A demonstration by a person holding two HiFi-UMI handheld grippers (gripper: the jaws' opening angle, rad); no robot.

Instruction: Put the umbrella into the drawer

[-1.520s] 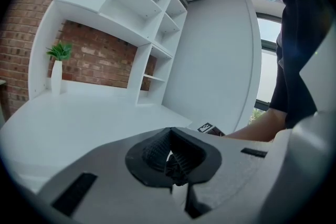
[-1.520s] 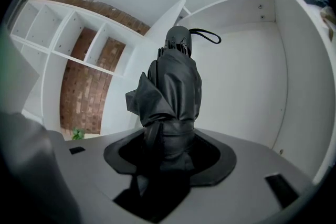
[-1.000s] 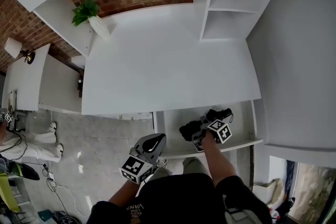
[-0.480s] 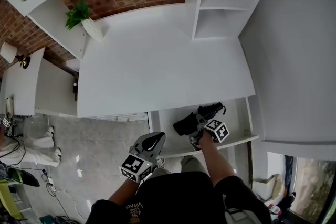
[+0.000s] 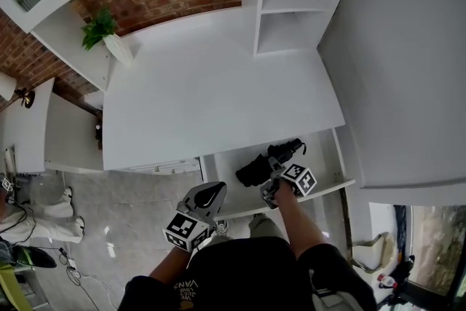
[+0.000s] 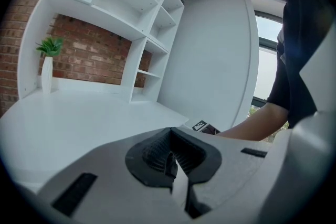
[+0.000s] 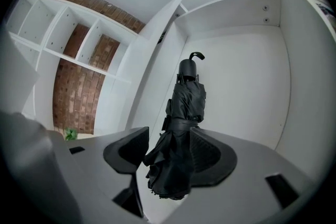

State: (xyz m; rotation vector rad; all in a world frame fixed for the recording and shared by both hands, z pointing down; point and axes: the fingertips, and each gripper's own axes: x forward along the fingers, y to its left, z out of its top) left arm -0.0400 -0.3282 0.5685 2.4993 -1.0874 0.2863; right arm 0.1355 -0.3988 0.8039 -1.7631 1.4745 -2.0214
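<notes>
A folded black umbrella (image 5: 263,161) lies on the floor of the open white drawer (image 5: 328,190), its handle pointing toward the drawer's back (image 7: 185,96). My right gripper (image 5: 266,175) hangs over the umbrella's canopy end and points down at it. Its jaws straddle the fabric (image 7: 170,159) and are closing; the left pad stands clear of the cloth. My left gripper (image 5: 213,191) is held in front of the desk, left of the drawer, with its pads together and nothing between them (image 6: 171,163).
The white desk top (image 5: 218,95) spreads above the drawer, with a potted plant (image 5: 100,28) at its back left and open shelves (image 5: 291,4) at the back right. A tall white cabinet side (image 5: 393,69) borders the drawer's right. The person's legs are below.
The head view has drifted, so the desk sits further left. My right gripper has lifted slightly above the umbrella, which stays lying in the drawer. The left gripper has kept its place.
</notes>
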